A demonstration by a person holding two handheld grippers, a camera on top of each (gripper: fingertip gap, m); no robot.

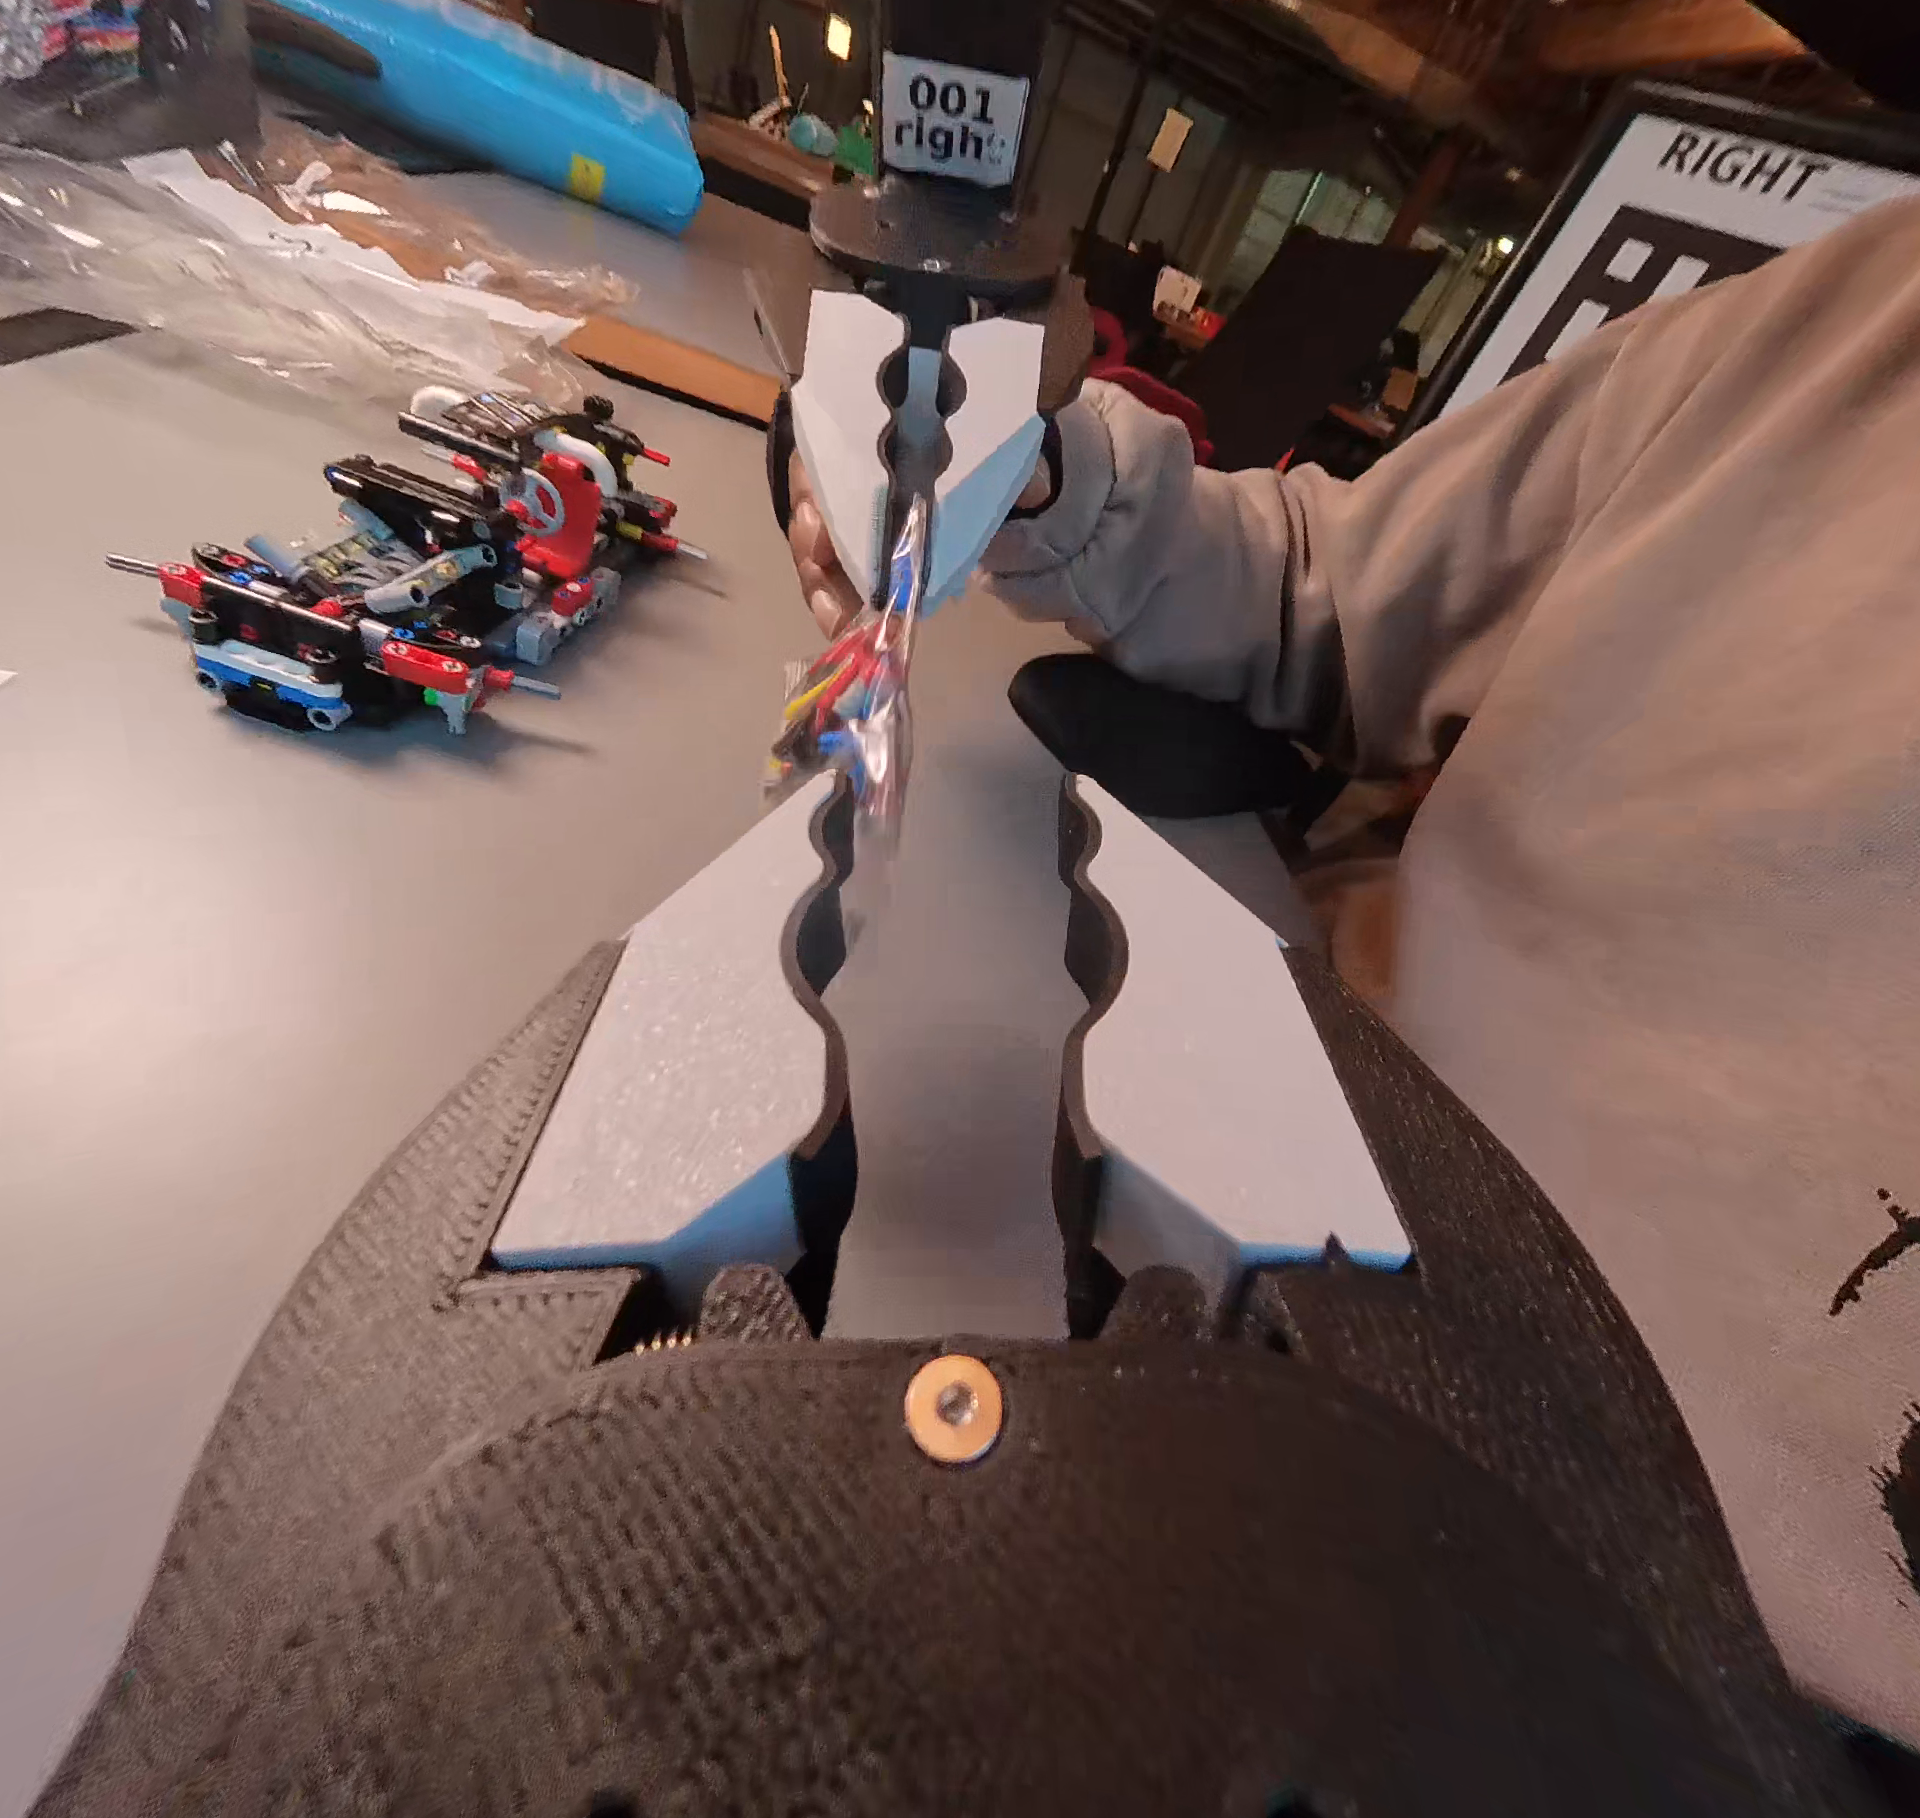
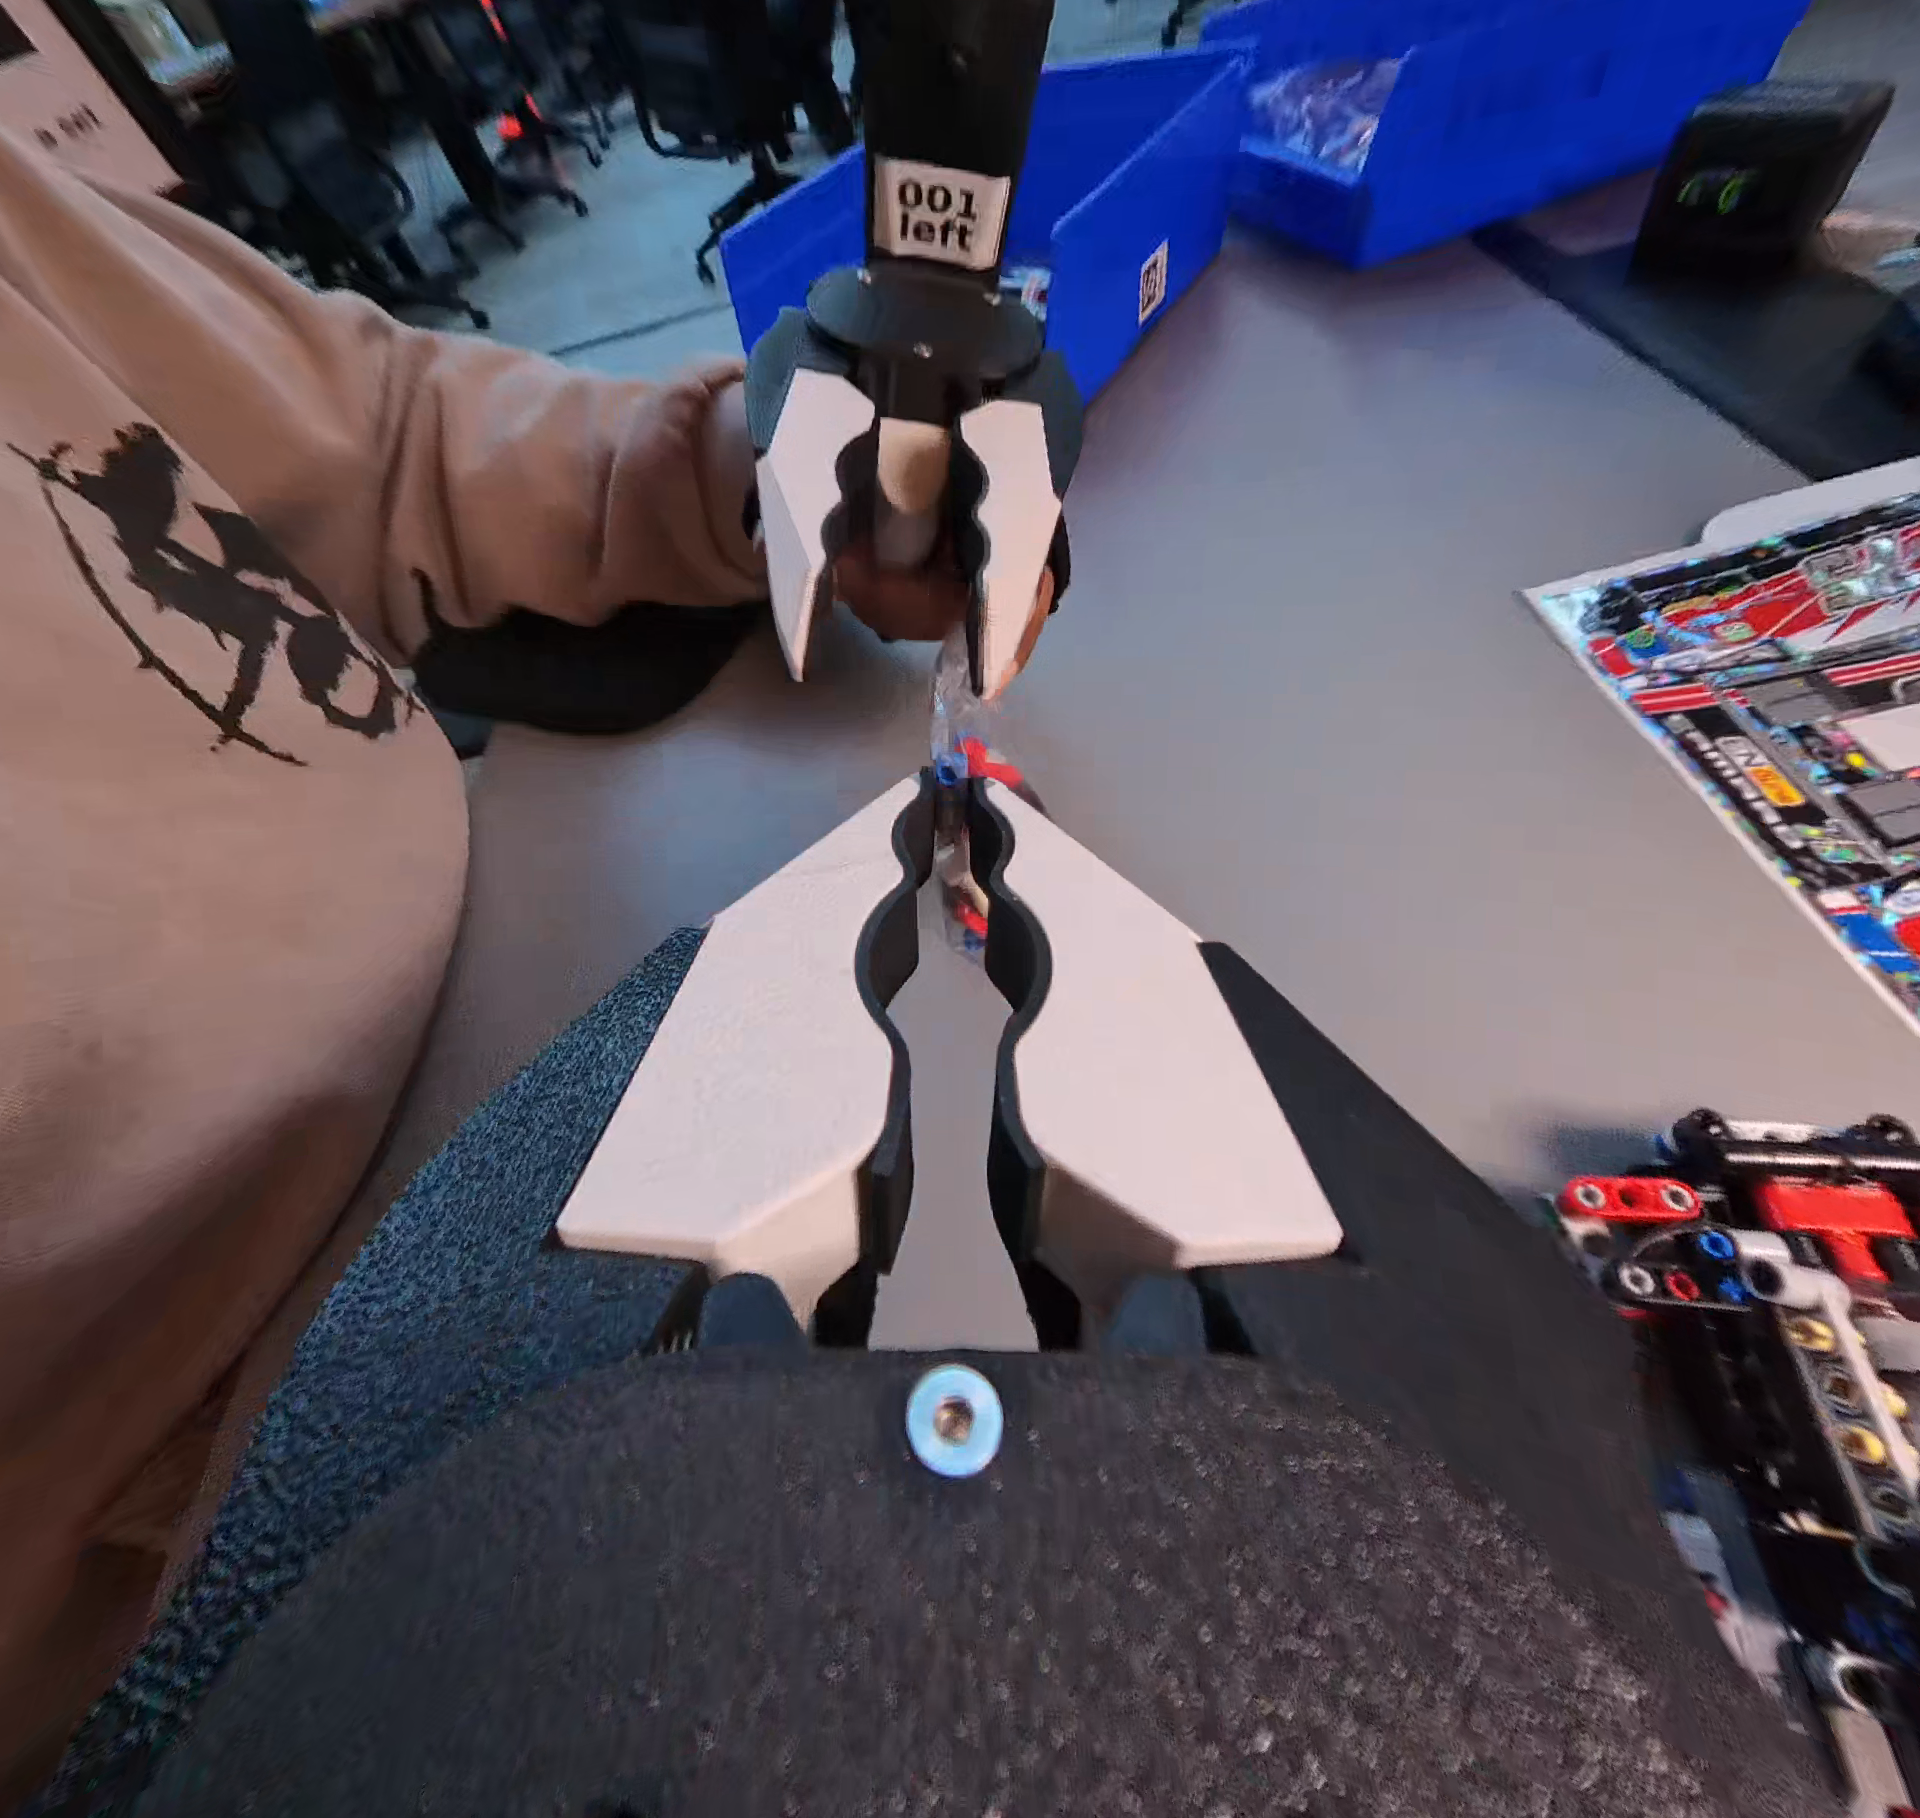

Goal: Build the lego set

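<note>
We see the right gripper (image 2: pixel 951 792) clamped on a clear bag of small Lego parts (image 1: pixel 857 698), held above the grey table (image 1: pixel 208 937). The left gripper (image 1: pixel 951 802) stands wide apart, the bag's free end beside its left fingertip. White paper labels mark both handles. The part-built Lego car (image 1: pixel 416 563) sits well apart.

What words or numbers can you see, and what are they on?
I can't copy out writing, only say where it is.
White label on the right gripper handle.
Second white label on the left gripper handle.
Black-framed white sign behind the sleeve.
Sticker sheet: print too blurred.
</note>
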